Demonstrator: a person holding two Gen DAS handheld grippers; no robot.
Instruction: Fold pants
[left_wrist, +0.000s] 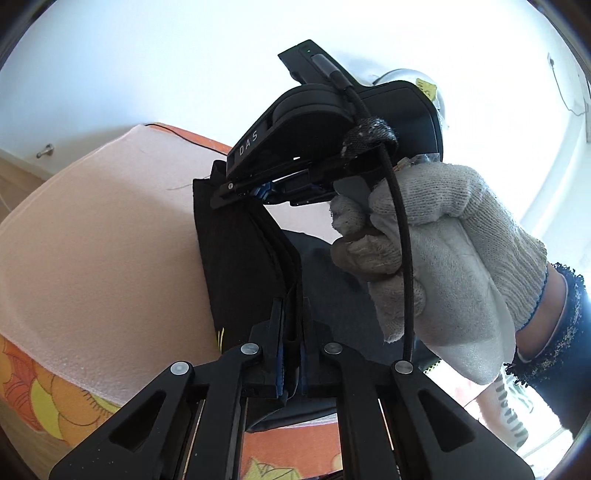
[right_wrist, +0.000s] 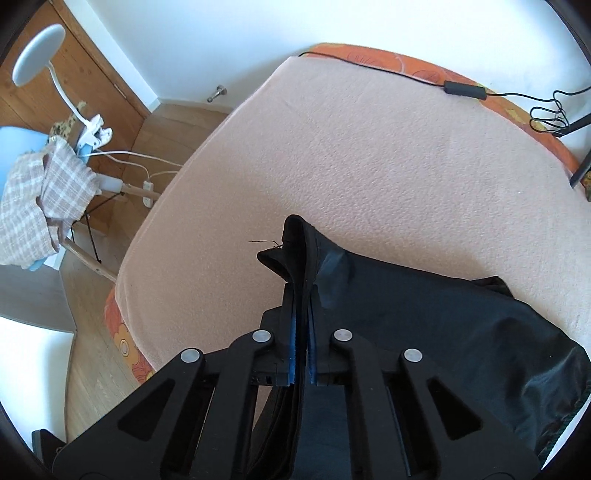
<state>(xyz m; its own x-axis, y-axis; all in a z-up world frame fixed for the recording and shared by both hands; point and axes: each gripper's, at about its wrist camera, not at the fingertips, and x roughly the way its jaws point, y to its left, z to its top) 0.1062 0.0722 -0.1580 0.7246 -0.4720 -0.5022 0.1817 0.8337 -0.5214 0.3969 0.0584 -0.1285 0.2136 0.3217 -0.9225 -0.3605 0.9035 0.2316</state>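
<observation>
The black pants (right_wrist: 454, 325) lie on a pink blanket (right_wrist: 369, 155) on the bed. My right gripper (right_wrist: 303, 291) is shut on a folded edge of the pants, which stands up between its blue pads. My left gripper (left_wrist: 291, 317) is shut on another part of the pants' edge (left_wrist: 240, 251), held taut up toward the right gripper (left_wrist: 255, 192), which shows in the left wrist view with the gloved hand (left_wrist: 443, 251) around it. The rest of the pants hangs down behind and to the right.
An orange flowered mattress (right_wrist: 122, 336) shows under the blanket. A black cable with adapter (right_wrist: 463, 88) lies along the far bed edge. Left of the bed stand a chair with checked cloth (right_wrist: 44, 199), a clip lamp (right_wrist: 37, 55) and a power strip (right_wrist: 147, 192) on the wooden floor.
</observation>
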